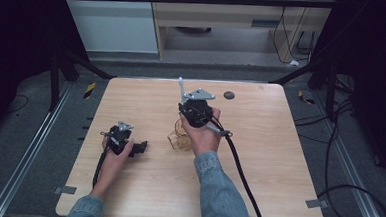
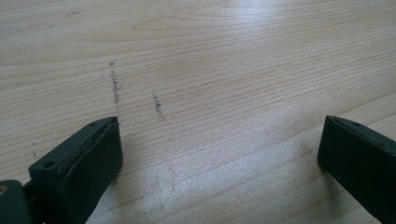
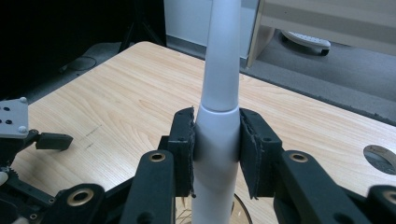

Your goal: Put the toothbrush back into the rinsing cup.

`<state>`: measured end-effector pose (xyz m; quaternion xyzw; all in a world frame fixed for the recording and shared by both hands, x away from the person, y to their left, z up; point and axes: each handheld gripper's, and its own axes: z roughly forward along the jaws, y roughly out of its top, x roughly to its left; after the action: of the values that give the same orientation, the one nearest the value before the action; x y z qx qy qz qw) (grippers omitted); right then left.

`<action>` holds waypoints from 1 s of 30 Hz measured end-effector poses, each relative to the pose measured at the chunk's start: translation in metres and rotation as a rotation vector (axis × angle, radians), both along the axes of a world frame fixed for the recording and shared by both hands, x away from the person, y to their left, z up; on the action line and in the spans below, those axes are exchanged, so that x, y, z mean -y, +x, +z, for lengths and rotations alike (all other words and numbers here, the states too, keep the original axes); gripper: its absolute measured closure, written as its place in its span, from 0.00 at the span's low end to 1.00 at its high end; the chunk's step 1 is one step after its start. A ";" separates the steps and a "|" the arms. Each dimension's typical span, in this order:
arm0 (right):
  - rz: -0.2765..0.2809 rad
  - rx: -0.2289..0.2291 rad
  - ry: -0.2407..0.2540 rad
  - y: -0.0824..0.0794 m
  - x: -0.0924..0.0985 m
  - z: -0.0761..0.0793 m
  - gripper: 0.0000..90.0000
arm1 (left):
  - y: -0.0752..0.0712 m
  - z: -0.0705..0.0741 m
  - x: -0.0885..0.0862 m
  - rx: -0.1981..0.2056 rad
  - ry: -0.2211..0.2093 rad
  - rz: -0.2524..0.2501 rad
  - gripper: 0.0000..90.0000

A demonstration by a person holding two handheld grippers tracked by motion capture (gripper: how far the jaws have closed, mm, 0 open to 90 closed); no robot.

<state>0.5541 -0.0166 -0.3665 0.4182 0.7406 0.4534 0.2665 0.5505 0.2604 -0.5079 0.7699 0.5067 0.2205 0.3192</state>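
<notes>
The white toothbrush [image 3: 218, 140] runs off the top of the right gripper view, its head unseen. Its lower end is hidden behind the right gripper [image 3: 217, 156], above a blurry wire holder [image 1: 179, 138]

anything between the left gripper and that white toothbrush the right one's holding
Nothing visible. The right gripper is shut on the white toothbrush, upright above a wire holder. The left gripper rests open on the table, with bare wood between them.

Left claw [image 1: 140, 147] rests low with jaws wide apart; right claw [image 3: 215, 151] stands raised, jaws clamped.
</notes>
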 end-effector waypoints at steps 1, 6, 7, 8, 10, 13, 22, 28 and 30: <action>-0.002 -0.004 0.004 0.000 0.000 -0.001 0.75 | 0.000 0.000 0.000 0.000 0.000 0.000 0.00; 0.000 -0.013 -0.006 0.001 -0.001 -0.007 0.75 | 0.000 0.000 0.000 -0.003 0.005 -0.003 0.00; -0.002 -0.015 -0.008 0.001 -0.001 -0.009 0.75 | 0.000 0.000 0.000 -0.003 0.005 -0.003 0.00; -0.001 -0.014 -0.011 0.002 0.000 -0.010 0.75 | 0.000 0.000 0.000 -0.003 0.005 -0.003 0.00; -0.003 -0.023 -0.012 0.001 0.000 -0.013 0.75 | 0.000 0.000 0.000 -0.001 0.002 -0.002 0.00; -0.005 -0.030 -0.012 0.002 0.001 -0.016 0.75 | 0.000 0.000 0.000 -0.001 0.003 -0.002 0.00; -0.001 -0.047 -0.021 0.003 0.001 -0.024 0.75 | 0.000 0.000 0.000 -0.003 0.005 -0.004 0.00; -0.003 -0.057 -0.023 0.003 0.002 -0.029 0.75 | 0.000 0.000 0.000 -0.001 0.001 -0.002 0.00; -0.002 -0.062 -0.024 0.003 0.002 -0.029 0.75 | 0.000 0.000 0.000 -0.002 0.003 -0.003 0.00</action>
<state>0.5572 -0.0186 -0.3959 0.4294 0.7535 0.4310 0.2492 0.5506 0.2605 -0.5078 0.7711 0.5057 0.2201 0.3181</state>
